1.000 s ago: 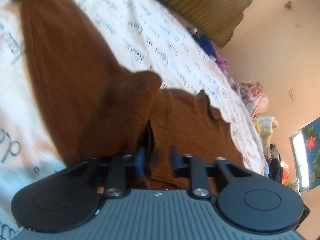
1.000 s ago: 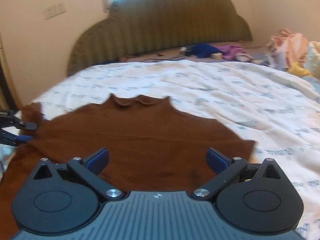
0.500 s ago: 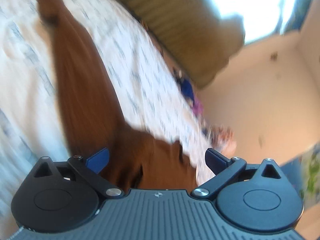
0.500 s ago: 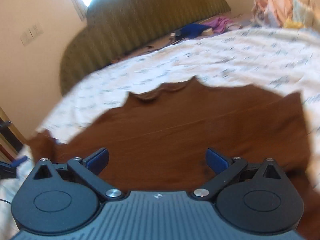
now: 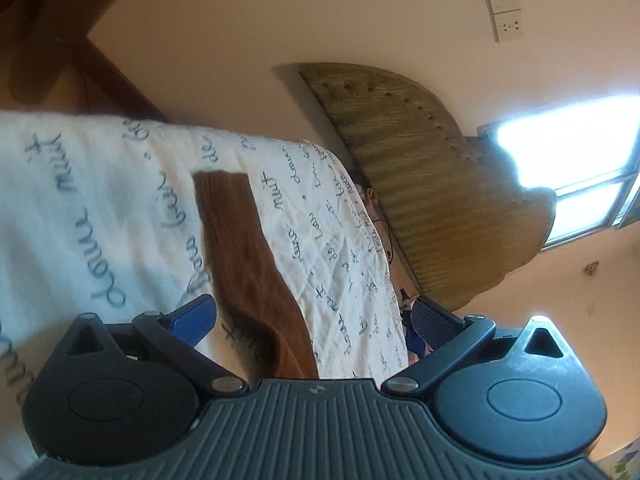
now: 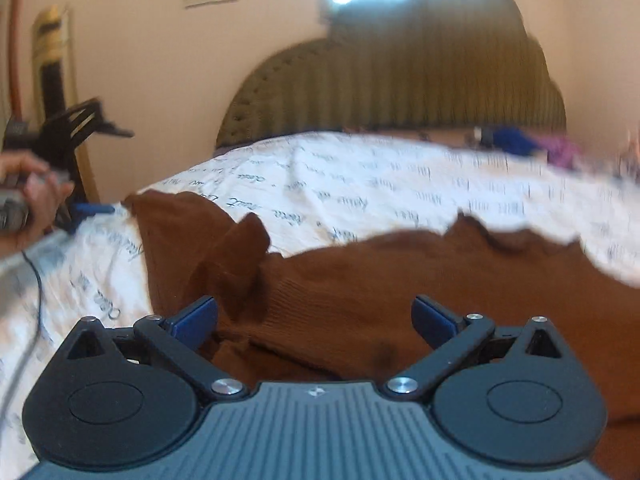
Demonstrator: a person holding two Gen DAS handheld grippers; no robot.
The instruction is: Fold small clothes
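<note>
The brown sweater (image 6: 400, 280) lies spread on the bed (image 6: 400, 184), its sleeve (image 5: 248, 256) ahead of the released left claw (image 5: 312, 316). The right claw (image 6: 314, 316), also released, hovers over the body. Between folds; next likely gripping the sleeve.

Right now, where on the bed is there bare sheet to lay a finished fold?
Bare printed sheet runs between the brown sweater and the headboard. A narrower strip lies left of the sleeve. The far right corner is crowded with blue and purple clothes.
</note>
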